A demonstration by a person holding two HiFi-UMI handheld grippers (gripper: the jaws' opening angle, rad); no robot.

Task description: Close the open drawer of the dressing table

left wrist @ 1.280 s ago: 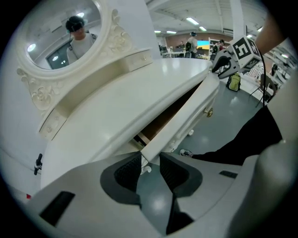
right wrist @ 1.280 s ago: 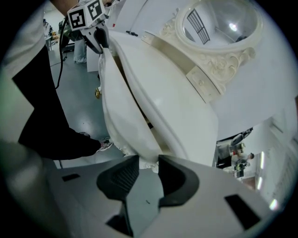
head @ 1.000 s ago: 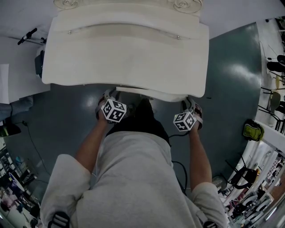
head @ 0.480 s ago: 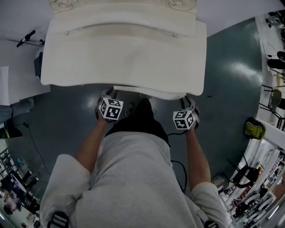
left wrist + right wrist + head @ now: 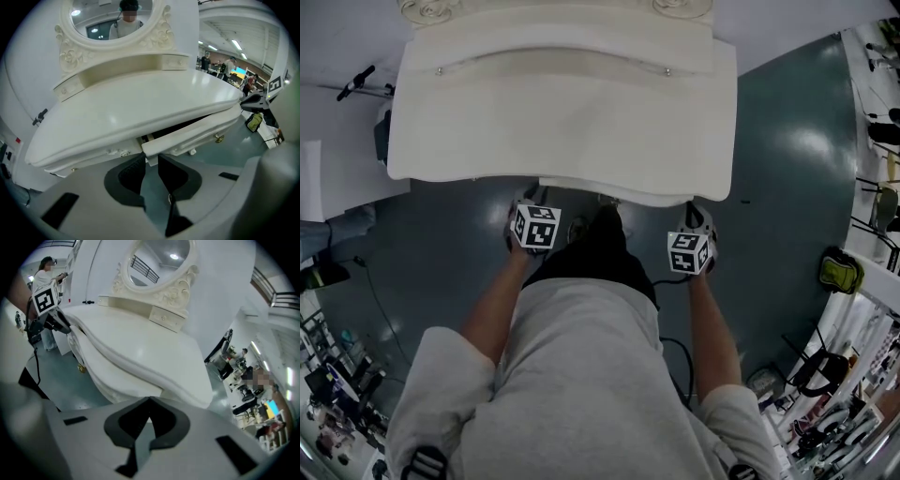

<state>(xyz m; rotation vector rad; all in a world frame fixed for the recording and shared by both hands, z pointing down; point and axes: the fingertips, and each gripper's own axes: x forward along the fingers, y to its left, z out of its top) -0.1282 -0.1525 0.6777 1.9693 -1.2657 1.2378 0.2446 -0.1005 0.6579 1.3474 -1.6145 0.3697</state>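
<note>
Drawer (image 5: 187, 136), its left corner nipped between your left gripper's (image 5: 151, 161) jaws that have just been closing, has your right gripper (image 5: 149, 404) clenched empty near its right end, and juts slightly from under the dressing table (image 5: 562, 103) top below the mirror (image 5: 112, 18).
</note>
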